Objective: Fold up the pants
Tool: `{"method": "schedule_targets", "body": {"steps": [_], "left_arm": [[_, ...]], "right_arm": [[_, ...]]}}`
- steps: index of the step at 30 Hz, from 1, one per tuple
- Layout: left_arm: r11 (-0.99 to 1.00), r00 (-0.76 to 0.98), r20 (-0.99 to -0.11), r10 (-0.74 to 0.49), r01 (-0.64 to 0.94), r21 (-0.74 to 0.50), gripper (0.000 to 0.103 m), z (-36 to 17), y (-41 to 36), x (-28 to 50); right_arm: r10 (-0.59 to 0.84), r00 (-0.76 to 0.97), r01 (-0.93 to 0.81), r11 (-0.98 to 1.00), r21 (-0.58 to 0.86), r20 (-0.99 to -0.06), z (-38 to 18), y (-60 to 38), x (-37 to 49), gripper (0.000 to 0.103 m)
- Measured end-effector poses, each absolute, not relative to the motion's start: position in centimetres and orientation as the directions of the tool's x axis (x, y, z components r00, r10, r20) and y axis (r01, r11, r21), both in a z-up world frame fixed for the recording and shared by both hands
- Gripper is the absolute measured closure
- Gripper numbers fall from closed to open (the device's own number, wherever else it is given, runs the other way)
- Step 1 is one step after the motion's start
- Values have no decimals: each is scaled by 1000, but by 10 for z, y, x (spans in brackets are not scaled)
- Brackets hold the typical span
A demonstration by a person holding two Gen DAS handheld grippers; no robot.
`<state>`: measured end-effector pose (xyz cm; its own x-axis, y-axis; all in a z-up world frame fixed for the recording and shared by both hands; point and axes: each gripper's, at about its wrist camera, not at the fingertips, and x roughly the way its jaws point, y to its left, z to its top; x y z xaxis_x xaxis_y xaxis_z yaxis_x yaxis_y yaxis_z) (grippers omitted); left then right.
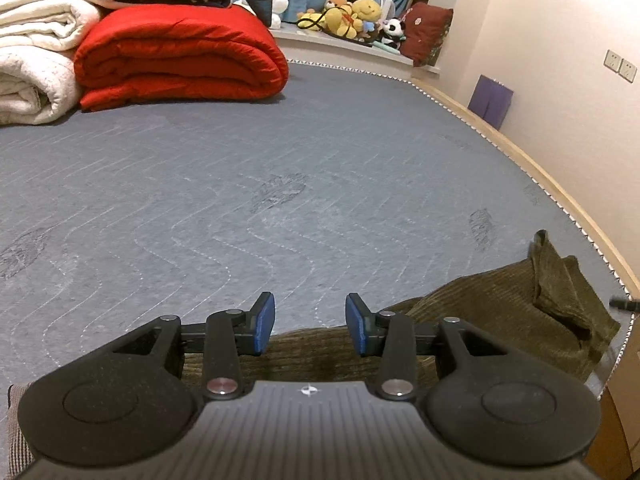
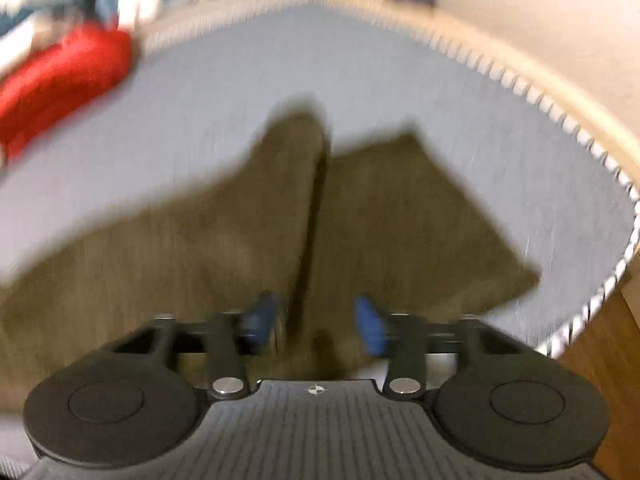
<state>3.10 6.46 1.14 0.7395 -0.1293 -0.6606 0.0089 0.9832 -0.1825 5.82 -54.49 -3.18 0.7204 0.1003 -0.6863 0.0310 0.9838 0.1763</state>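
Observation:
Olive-green corduroy pants [image 2: 248, 232] lie spread on the grey quilted mattress [image 2: 400, 80], their two legs reaching away from me with a dark gap between them. The right wrist view is motion-blurred. My right gripper [image 2: 318, 322] hovers over the pants with its blue pads apart and nothing pinched between them. In the left wrist view the pants [image 1: 500, 312] sit at the lower right, one corner bunched up near the bed edge. My left gripper [image 1: 311, 322] is open at the pants' near edge, its blue pads holding no cloth.
A folded red quilt [image 1: 180, 56] and white blankets [image 1: 36, 52] are stacked at the far left of the mattress [image 1: 280, 168]. Plush toys [image 1: 352, 16] and a red cushion [image 1: 426, 32] line the window ledge. The bed's wooden edge [image 1: 532, 160] runs along the right, by the wall.

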Motion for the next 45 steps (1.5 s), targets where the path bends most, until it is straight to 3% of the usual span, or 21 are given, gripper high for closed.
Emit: {"method": "schedule_targets", "body": {"steps": [4,12,13,14,15,17,20,22,25,27,31,37,40,43,45], "left_arm": [[986,733,-673,-100,-20,-168,58,6,72,32],[985,729,-682,-57,-70,-157,56,1,93,31],[985,731,-680,-55,-73,-158,56,2,95,31],[984,733,-678,-54,-75,-161,56,3,96,31],[983,734,-677,-55,-78,-165,56,3,97,32],[982,737,-673,-56,-81,-171,56,5,98,33],[985,750,-659,-67,-54,-162,56,9,90,33],[989,756,-650,-77,-26,-148,56,11,82,32],[990,752,-651,-100,10,-141,56,10,72,32],[990,747,-655,-110,21,-142,56,9,67,32],[989,744,-658,-115,22,-148,56,8,61,34],[990,744,-659,-108,21,-138,56,7,59,29],[990,741,-664,-103,15,-138,56,6,64,30],[990,736,-669,-101,9,-140,56,5,69,31],[990,735,-670,-103,8,-143,56,4,71,30]], "right_arm": [[149,765,-133,988,73,-627,-33,-490,83,38],[49,713,-359,883,-304,-700,-92,-382,122,34],[31,713,-371,865,-339,-701,-97,-379,125,39],[21,716,-373,857,-356,-698,-100,-382,123,65],[6,723,-347,867,-356,-691,-98,-390,125,84],[-42,781,-209,923,-323,-623,-82,-414,129,87],[-205,848,108,970,-219,-489,-41,-480,117,88],[-310,836,302,949,-92,-453,-27,-532,103,88],[-315,771,473,865,166,-553,-37,-612,80,89],[-311,707,551,805,220,-635,-58,-638,72,89],[-269,590,662,702,265,-762,-99,-662,68,89],[-344,603,723,616,311,-720,-79,-646,52,89],[-397,513,797,549,251,-761,-79,-639,48,89],[-476,395,862,488,137,-786,-82,-636,49,71],[-559,373,890,442,114,-741,-71,-635,45,58]]}}
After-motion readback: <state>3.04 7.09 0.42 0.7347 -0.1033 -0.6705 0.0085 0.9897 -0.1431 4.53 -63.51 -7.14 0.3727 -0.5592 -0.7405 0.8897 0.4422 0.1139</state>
